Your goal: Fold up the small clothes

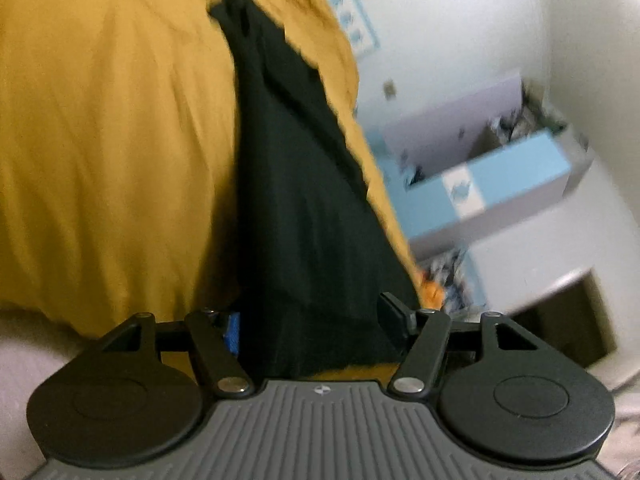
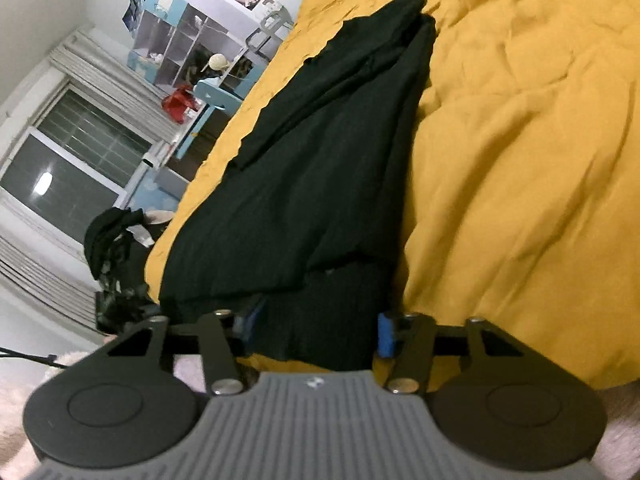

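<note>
Near bed (image 2: 520, 140) edge: black garment (image 2: 320, 160), soft, limp, light. Right gripper (image 2: 318, 332) jaws pinching its hem; left gripper (image 1: 314, 328) jaws released around it. I'd grab corners.

no readable text, labels, brands, numbers or signs anywhere

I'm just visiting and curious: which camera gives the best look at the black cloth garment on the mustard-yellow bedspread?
The right wrist view: the black cloth garment shows sharply, folds visible, on the mustard-yellow bedspread. The left wrist view shows it blurred and featureless.
</note>
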Available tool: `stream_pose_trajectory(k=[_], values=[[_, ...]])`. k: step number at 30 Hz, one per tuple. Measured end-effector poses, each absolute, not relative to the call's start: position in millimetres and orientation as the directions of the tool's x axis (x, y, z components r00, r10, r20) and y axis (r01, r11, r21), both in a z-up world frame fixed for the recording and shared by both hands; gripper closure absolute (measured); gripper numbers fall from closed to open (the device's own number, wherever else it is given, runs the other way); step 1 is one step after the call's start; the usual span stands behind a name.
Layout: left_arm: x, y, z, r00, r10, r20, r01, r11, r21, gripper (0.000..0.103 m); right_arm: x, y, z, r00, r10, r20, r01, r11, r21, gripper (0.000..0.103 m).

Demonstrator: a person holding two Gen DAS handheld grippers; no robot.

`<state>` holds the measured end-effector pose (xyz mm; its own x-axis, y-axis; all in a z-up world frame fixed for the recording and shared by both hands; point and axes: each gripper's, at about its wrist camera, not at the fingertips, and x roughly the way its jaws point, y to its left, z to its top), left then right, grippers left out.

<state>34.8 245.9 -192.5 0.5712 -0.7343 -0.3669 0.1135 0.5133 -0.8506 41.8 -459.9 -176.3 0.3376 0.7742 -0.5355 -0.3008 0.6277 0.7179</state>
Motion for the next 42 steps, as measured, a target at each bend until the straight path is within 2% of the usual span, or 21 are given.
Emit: stream_pose_trajectory(k=[2,4,5,7,8,9,14,17,20,24,29,37,42], values=[[34.8,237.4,-192.3,0.579,-0.710,-0.401,0.111,0.556,-0.824,0.030,38.6,-457.7,-170.6,0.358,0.782,-0.511,-0.318,0.616,0.720,0.079],[36.2,238.3,-191.3,0.609,-0.704,-0.364,0.094,0.520,-0.849,0.034,37.5,-453.2,-164.4,0.359,0.784,-0.506,-0.333,0.614,0.716,0.086],[34.7,240.4,-190.2,0.625,-0.701,-0.342,0.091,0.501,-0.861,0.041,37.7,-450.8,-161.9,0.354,0.779,-0.518,-0.337,0.623,0.706,0.088],[31.2,242.8,-187.0,0.646,-0.691,-0.326,0.088,0.491,-0.867,0.060,39.3,-450.0,-158.6,0.342,0.778,-0.526,-0.346,0.625,0.700,0.089],[28.6,243.4,-183.6,0.654,-0.685,-0.322,0.095,0.496,-0.863,0.081,40.0,-452.0,-158.1,0.340,0.783,-0.521,-0.340,0.619,0.708,0.090],[25.4,242.9,-179.8,0.661,-0.677,-0.324,0.102,0.509,-0.855,0.095,41.1,-454.6,-157.9,0.339,0.789,-0.513,-0.331,0.610,0.720,0.091],[23.3,232.9,-160.9,0.694,-0.639,-0.333,0.077,0.525,-0.847,0.096,44.4,-460.6,-157.6,0.356,0.816,-0.456,-0.299,0.561,0.772,0.094],[26.9,231.1,-161.9,0.716,-0.612,-0.336,0.012,0.492,-0.870,0.097,46.8,-463.0,-153.8,0.384,0.844,-0.374,-0.305,0.498,0.811,0.097],[33.5,231.7,-164.2,0.766,-0.587,-0.263,-0.011,0.397,-0.918,0.097,54.2,-466.9,-152.6,0.427,0.863,-0.269,-0.286,0.412,0.865,0.097],[60.3,236.1,-151.9,0.816,-0.557,-0.158,0.026,0.309,-0.951,0.097,68.3,-465.3,-142.7,0.475,0.860,-0.188,-0.283,0.352,0.892,0.097],[125.9,253.9,-135.8,0.831,-0.547,-0.102,0.072,0.288,-0.955,0.097,109.4,-458.7,-127.6,0.545,0.834,-0.086,-0.310,0.296,0.903,0.098],[266.2,274.9,-118.1,0.830,-0.551,-0.082,0.133,0.340,-0.931,0.097,252.0,-437.9,-111.4,0.648,0.758,-0.069,-0.306,0.343,0.888,0.098],[343.6,286.0,-132.6,0.837,-0.535,-0.113,0.114,0.372,-0.921,0.097,360.3,-415.3,-122.9,0.684,0.721,-0.108,-0.272,0.390,0.880,0.098]])
